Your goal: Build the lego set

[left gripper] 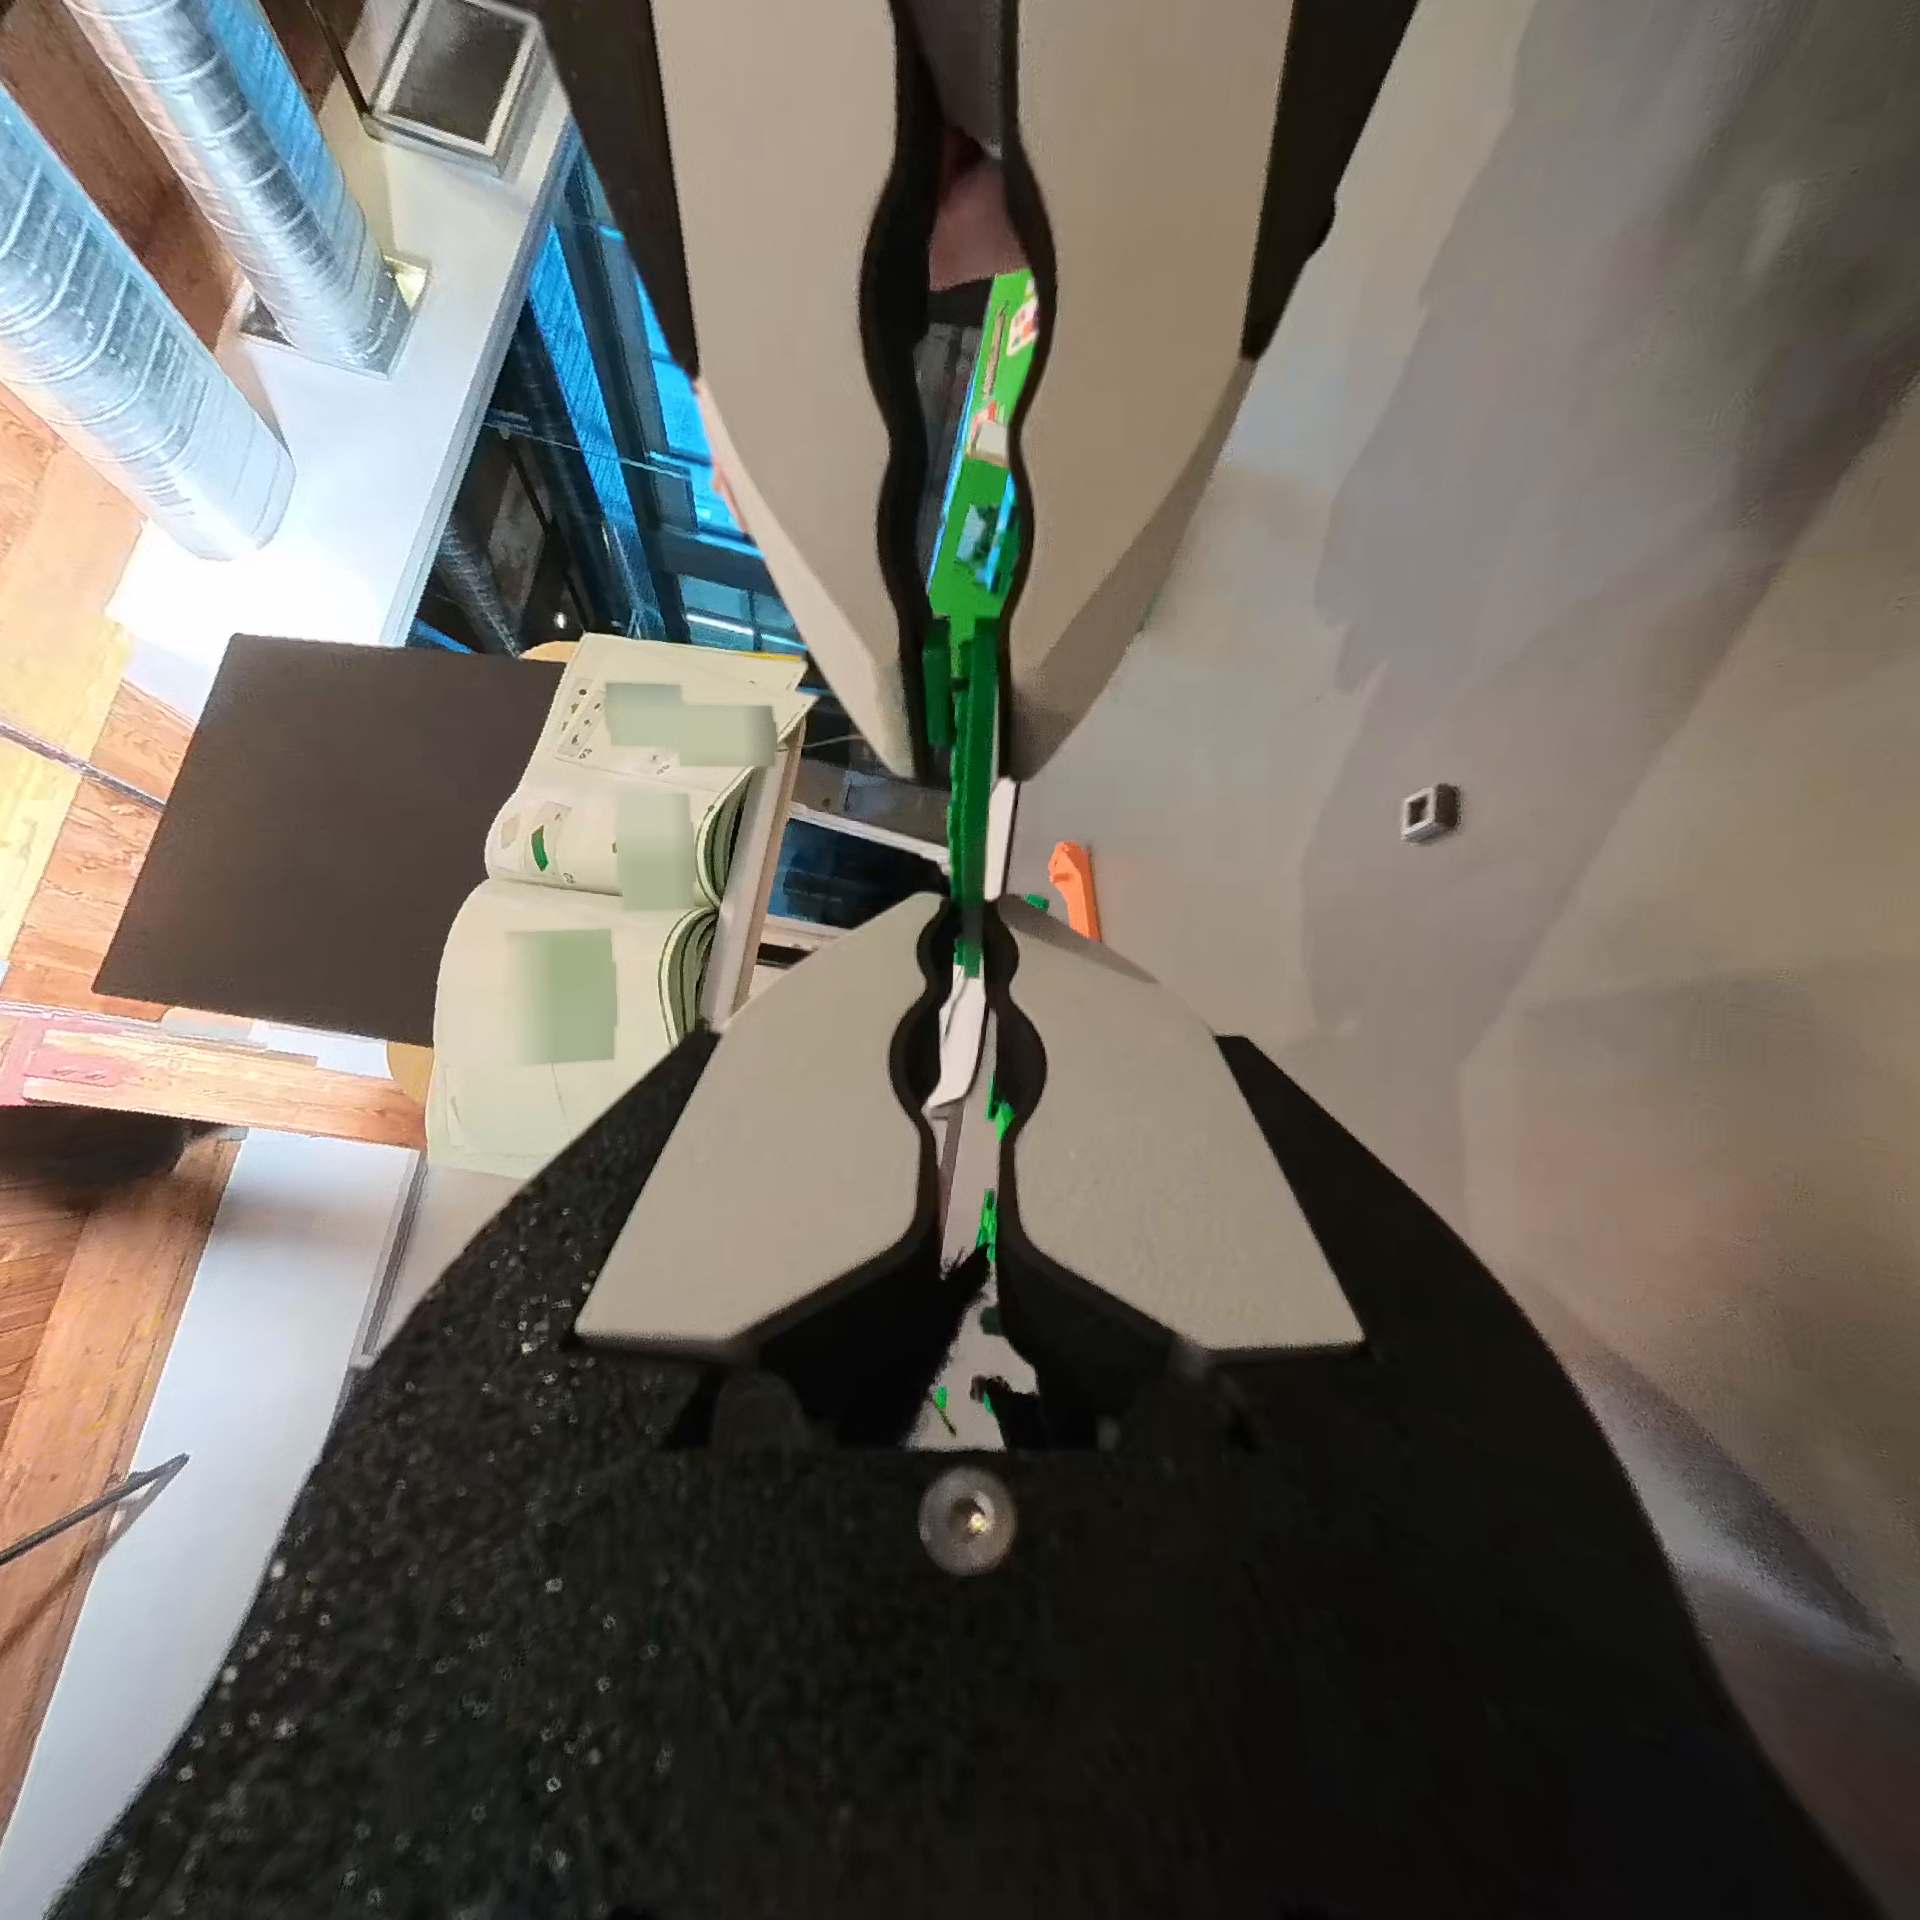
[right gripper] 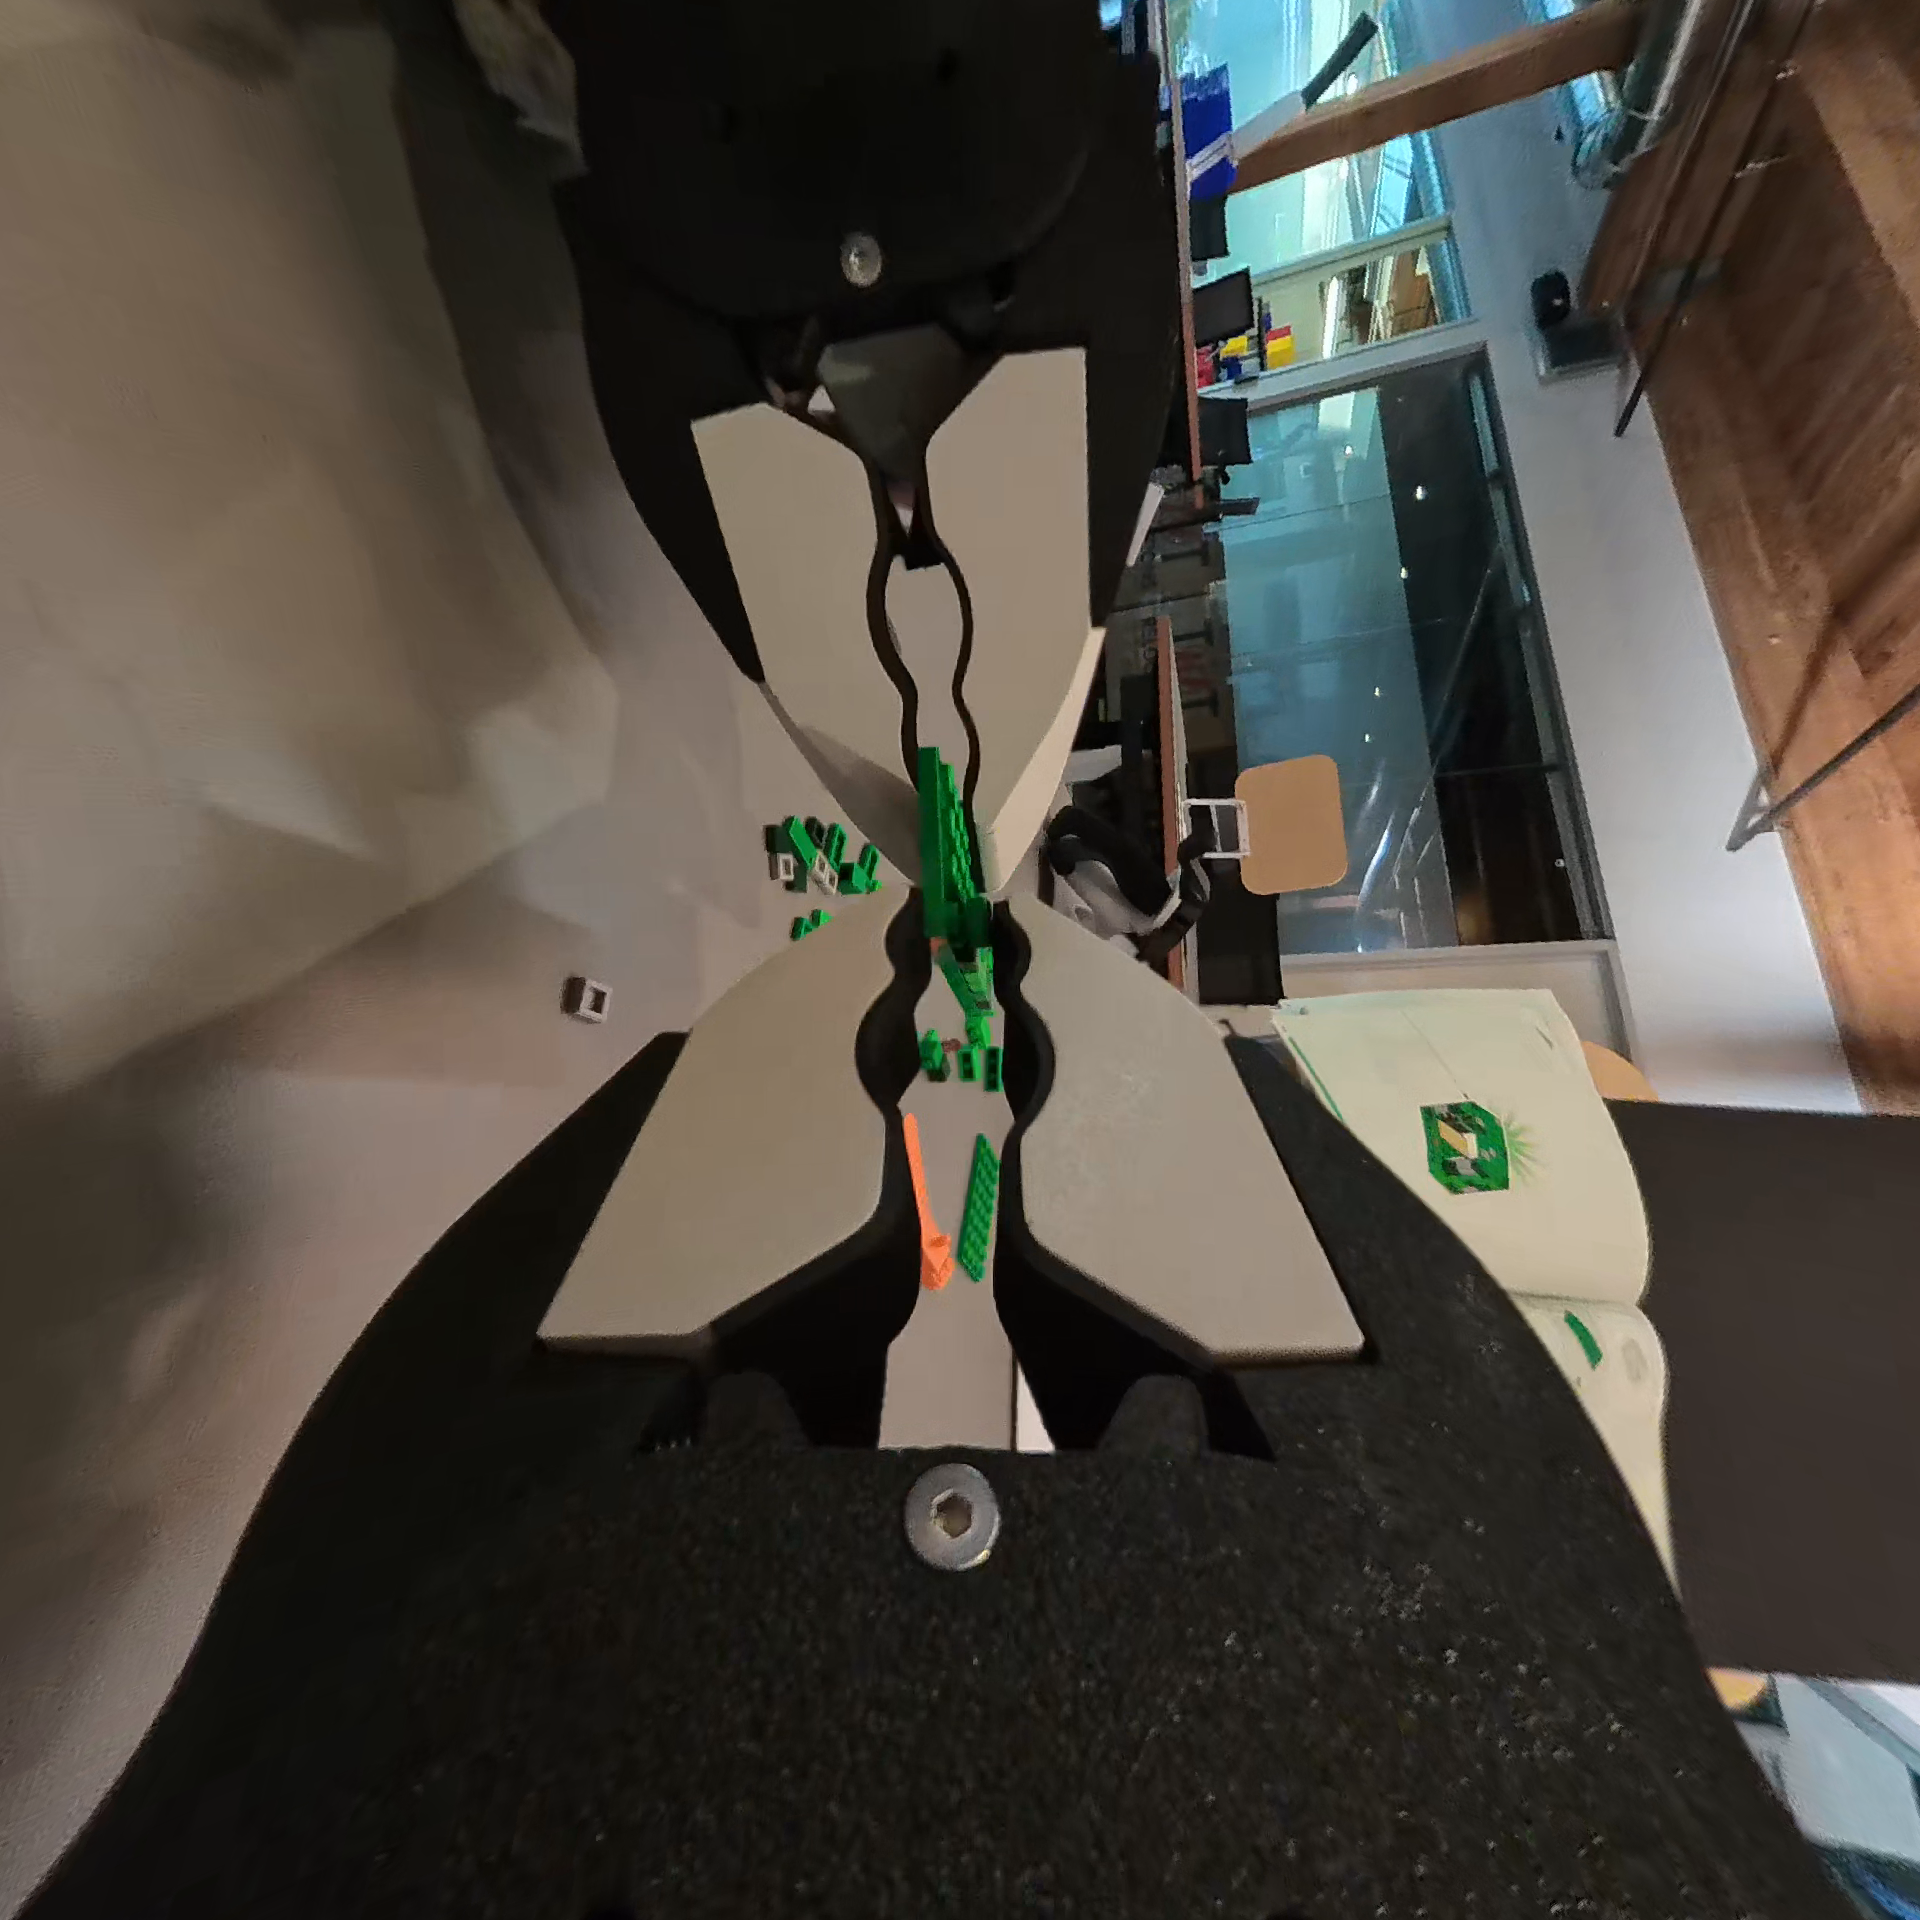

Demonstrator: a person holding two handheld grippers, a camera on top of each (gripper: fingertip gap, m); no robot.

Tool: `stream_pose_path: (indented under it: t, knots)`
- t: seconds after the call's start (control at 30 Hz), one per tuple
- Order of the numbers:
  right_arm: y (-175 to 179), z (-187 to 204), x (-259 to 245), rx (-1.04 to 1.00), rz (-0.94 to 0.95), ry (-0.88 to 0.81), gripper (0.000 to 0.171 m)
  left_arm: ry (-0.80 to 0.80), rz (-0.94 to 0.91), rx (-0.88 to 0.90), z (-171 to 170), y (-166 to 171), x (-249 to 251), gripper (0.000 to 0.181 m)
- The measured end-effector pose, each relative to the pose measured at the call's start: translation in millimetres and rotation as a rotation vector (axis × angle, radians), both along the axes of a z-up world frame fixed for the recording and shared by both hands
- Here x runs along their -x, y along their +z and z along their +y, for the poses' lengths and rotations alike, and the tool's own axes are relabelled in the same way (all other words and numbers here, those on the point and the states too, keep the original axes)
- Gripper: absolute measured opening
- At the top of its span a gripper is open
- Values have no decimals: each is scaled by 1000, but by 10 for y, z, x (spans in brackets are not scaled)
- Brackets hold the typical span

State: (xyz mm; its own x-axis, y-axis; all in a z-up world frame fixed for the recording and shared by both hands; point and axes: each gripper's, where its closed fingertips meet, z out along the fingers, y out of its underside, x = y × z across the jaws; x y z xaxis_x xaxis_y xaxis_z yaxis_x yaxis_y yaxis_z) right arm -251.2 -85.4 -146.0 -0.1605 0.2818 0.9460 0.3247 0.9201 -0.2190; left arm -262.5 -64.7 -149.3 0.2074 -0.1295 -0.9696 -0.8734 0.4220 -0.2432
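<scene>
Facing each other tip to tip, both grippers pinch one green lego assembly held up off the surface.

Left wrist view: the left gripper (left gripper: pixel 971 935) is closed on the near end of the green assembly (left gripper: pixel 971 790), with a white piece (left gripper: pixel 961 1039) caught between its fingers. The assembly's long axis runs straight ahead from these tips into the right gripper (left gripper: pixel 961 748), which clamps the far end. One orange tool (left gripper: pixel 1075 883) and one small grey brick (left gripper: pixel 1429 810) lie on the pale surface (left gripper: pixel 1558 520); one open instruction book (left gripper: pixel 582 904) lies to the left.

Right wrist view: the right gripper (right gripper: pixel 961 925) is likewise closed on the assembly (right gripper: pixel 951 842), which points ahead into the left gripper (right gripper: pixel 951 810). Neither gripper is nearer; the coming press, I judge, turns on this shared axis staying in line. Below, on the surface (right gripper: pixel 312 727), I count one loose green plate (right gripper: pixel 979 1205), one orange tool (right gripper: pixel 925 1205), one grey brick (right gripper: pixel 587 1000) and one cluster of small green parts (right gripper: pixel 821 857), too small to number. A few more green bits (right gripper: pixel 961 1060) lie between the fingers. The book (right gripper: pixel 1455 1143) lies to the right.
</scene>
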Motion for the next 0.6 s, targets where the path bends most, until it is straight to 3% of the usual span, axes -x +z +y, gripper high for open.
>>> stream_pose_path:
  t: [0.4,0.6]
  knots:
    - [-69,164,52,-66,-26,-193,8,161,-10,95,126,-94,104,4]
    - [-62,178,69,-115,-15,-192,8,167,-10,90,138,-82,127,4]
